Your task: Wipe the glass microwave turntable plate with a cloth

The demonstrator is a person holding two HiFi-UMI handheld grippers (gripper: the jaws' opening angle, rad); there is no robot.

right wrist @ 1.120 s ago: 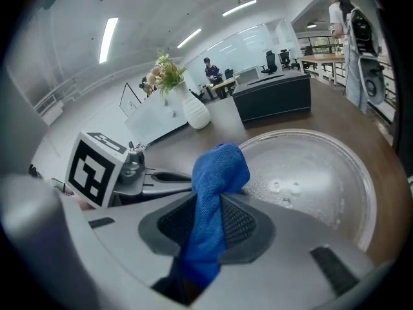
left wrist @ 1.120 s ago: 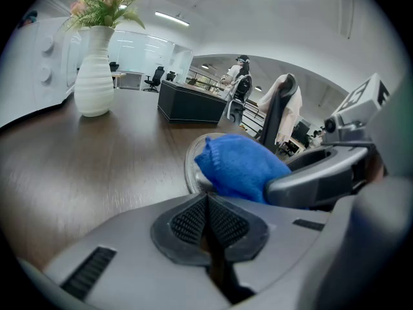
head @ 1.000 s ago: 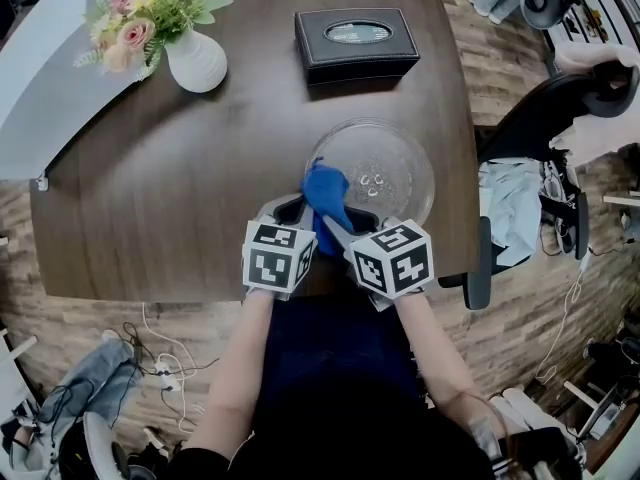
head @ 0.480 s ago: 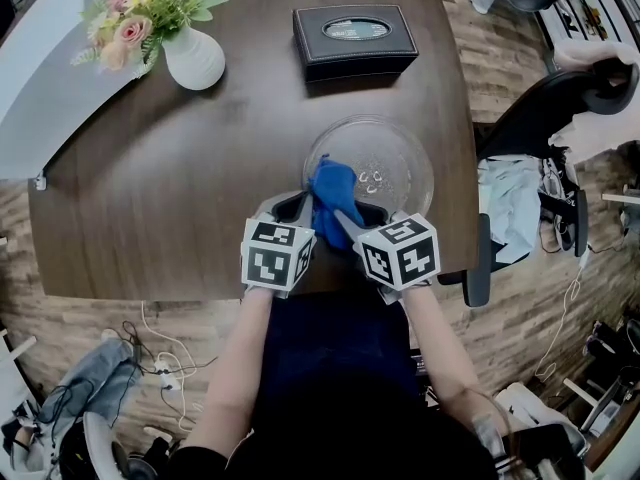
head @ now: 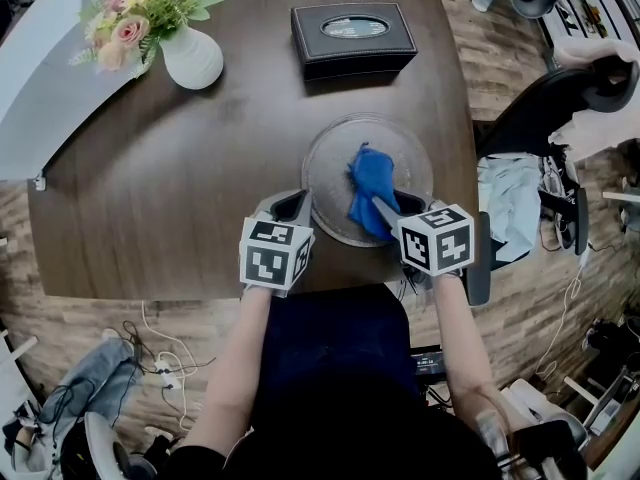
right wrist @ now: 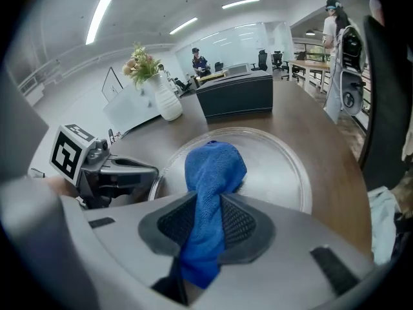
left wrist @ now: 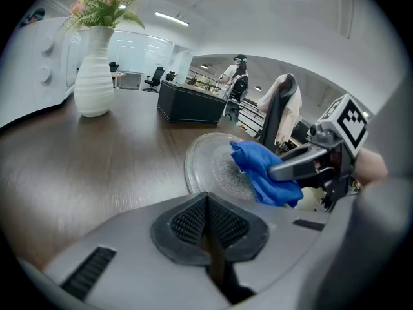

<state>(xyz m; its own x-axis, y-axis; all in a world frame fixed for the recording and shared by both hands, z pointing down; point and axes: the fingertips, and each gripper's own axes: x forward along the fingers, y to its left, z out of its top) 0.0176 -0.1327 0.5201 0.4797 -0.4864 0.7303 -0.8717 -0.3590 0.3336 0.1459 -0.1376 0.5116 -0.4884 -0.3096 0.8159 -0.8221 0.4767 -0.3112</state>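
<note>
Right tongs [right wrist: 205, 219] clamp blue cloth [right wrist: 213, 165] resting on glass plate [right wrist: 279, 168].

Blue cloth [head: 370, 190] bunched, seemingly touching glass plate [head: 328, 166].

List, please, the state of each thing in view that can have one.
glass plate: lying flat on the table, partly under the cloth.
blue cloth: bunched, resting on the glass plate.
right gripper: shut on the blue cloth.
left gripper: shut, empty, beside the glass plate.
vase: upright, holding flowers.
tissue box: flat on the table.
</note>
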